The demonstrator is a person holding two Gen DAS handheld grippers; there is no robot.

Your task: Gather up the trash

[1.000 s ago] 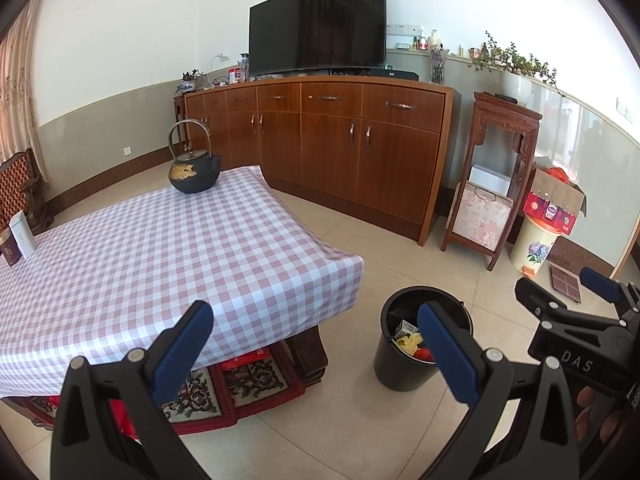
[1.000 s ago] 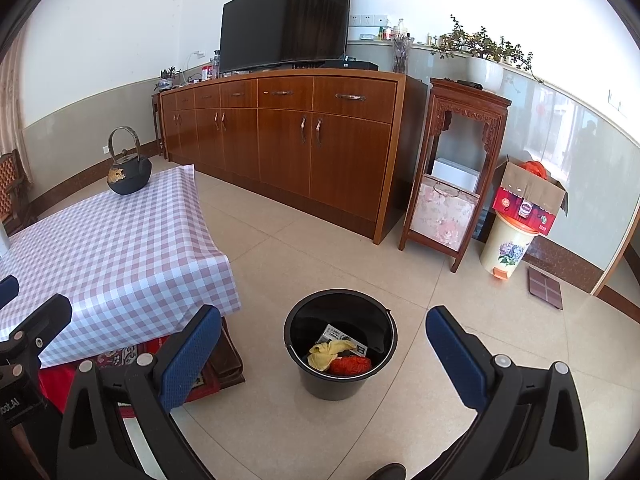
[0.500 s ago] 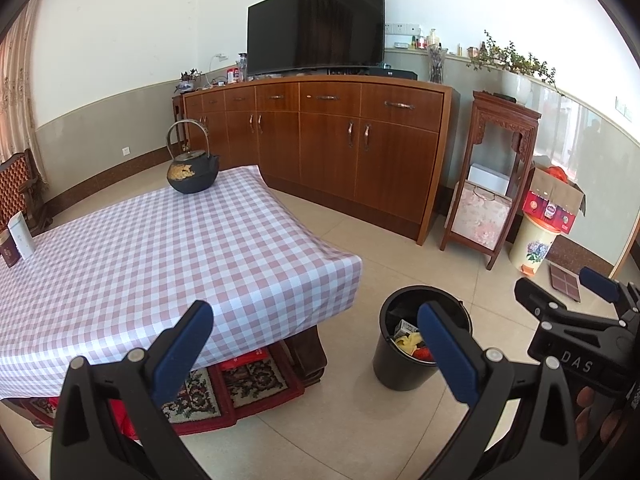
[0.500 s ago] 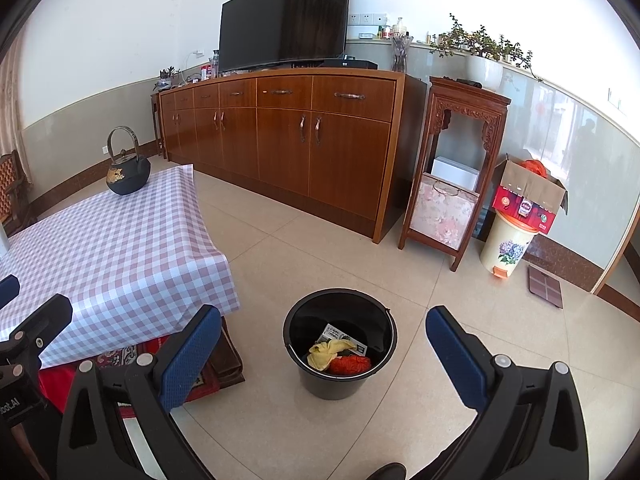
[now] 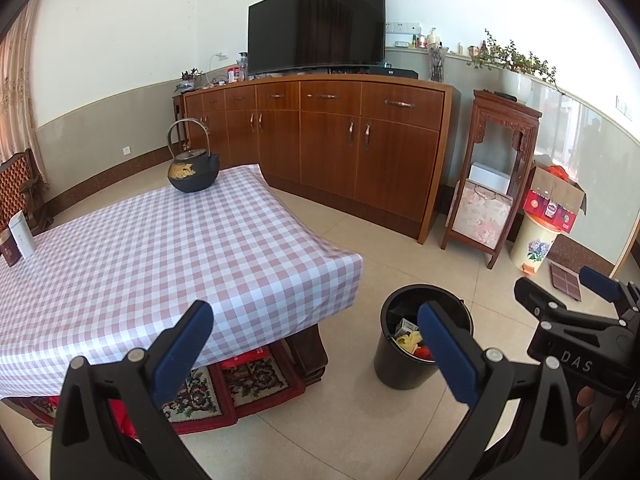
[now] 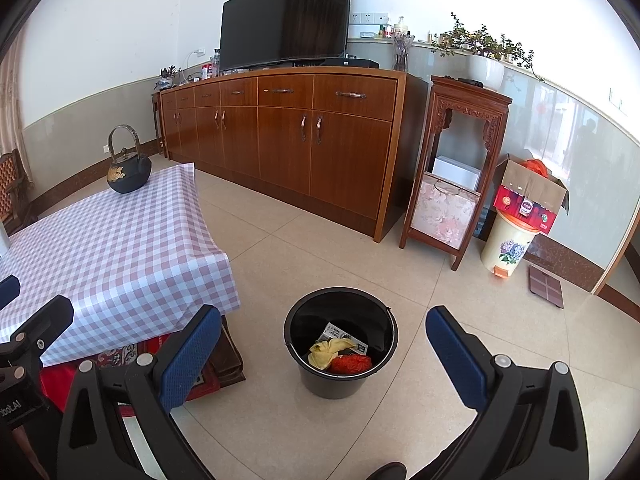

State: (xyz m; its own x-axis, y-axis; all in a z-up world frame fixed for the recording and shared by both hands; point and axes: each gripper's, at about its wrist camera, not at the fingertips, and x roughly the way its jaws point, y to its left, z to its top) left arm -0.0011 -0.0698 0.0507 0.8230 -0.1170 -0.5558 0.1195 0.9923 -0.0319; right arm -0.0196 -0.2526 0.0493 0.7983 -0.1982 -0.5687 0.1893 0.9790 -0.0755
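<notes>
Tiled floor [image 6: 400, 432]; checked worktop [image 5: 140, 248] ahead-left of left claw [image 5: 316, 344]. Black bin [image 6: 341, 342] upright, mouth up, ahead between right claw [image 6: 324, 350] fingers, trash [image 6: 340, 356] inside. Both claws wide open, empty.

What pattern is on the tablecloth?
Pink-and-white checks on the tablecloth, clearest in the left wrist view.

Home living room. Ahead of your claws, far wall: TV [image 5: 316, 24] on a wood sideboard [image 5: 320, 140]. Ahead-left: low table [image 5: 152, 248] in checked cloth, kettle [image 5: 193, 168] on it, rug [image 5: 240, 384] beneath. Ahead-right: carved stand [image 6: 460, 160], potted plant [image 6: 480, 52], cardboard box [image 6: 532, 196] on a flowered bin [image 6: 506, 246]. Tiled floor [image 6: 320, 256].
</notes>
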